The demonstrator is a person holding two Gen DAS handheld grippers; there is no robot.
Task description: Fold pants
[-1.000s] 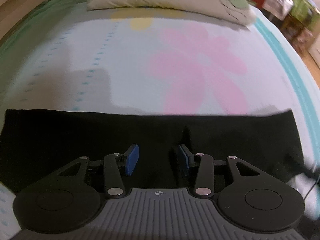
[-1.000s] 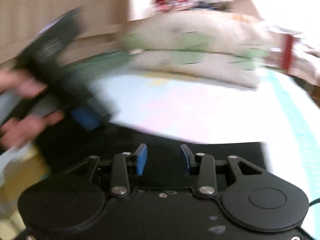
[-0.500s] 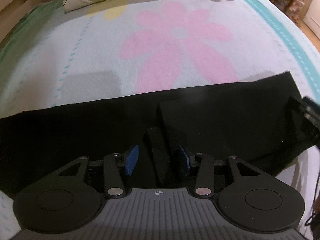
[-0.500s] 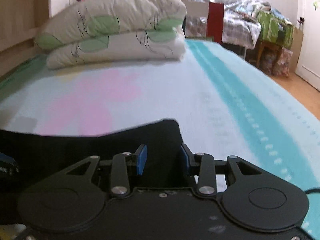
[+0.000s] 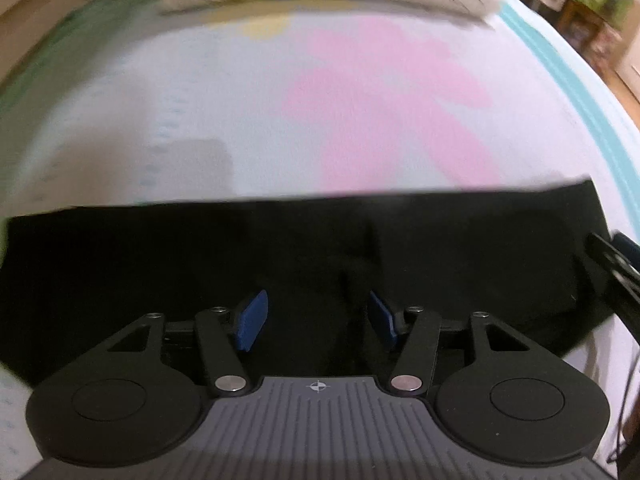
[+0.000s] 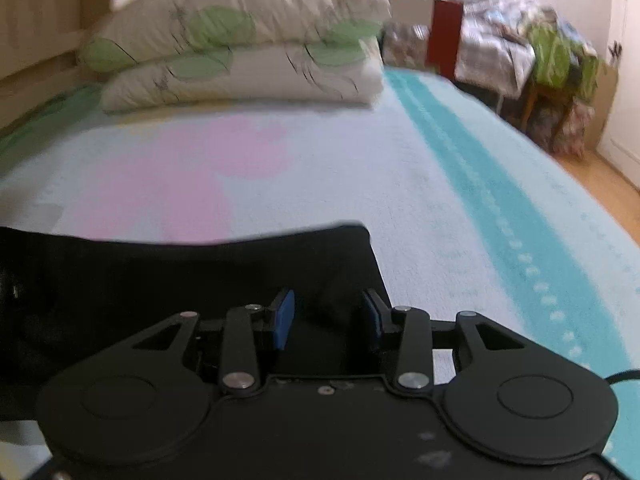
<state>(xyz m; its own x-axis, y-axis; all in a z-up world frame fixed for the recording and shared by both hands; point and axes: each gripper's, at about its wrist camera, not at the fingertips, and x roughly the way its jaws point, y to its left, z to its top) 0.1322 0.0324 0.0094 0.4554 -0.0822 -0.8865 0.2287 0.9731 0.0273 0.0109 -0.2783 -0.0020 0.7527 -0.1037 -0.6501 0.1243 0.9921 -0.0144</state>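
Pants (image 5: 304,248) btwn L gripper (image 5: 316,320) fingers (image 5: 252,316)

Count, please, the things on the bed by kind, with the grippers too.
Black pants: 1
Pillows: 2, upper pillow on lower pillow
Grippers: 2, left gripper and right gripper, both open over the pants
Total: 5

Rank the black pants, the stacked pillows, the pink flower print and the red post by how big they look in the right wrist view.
1. Black pants, though nearness to the camera inflates them.
2. Stacked pillows and pink flower print: look alike in size, so unranked.
3. Red post, clearly smallest, but far away.
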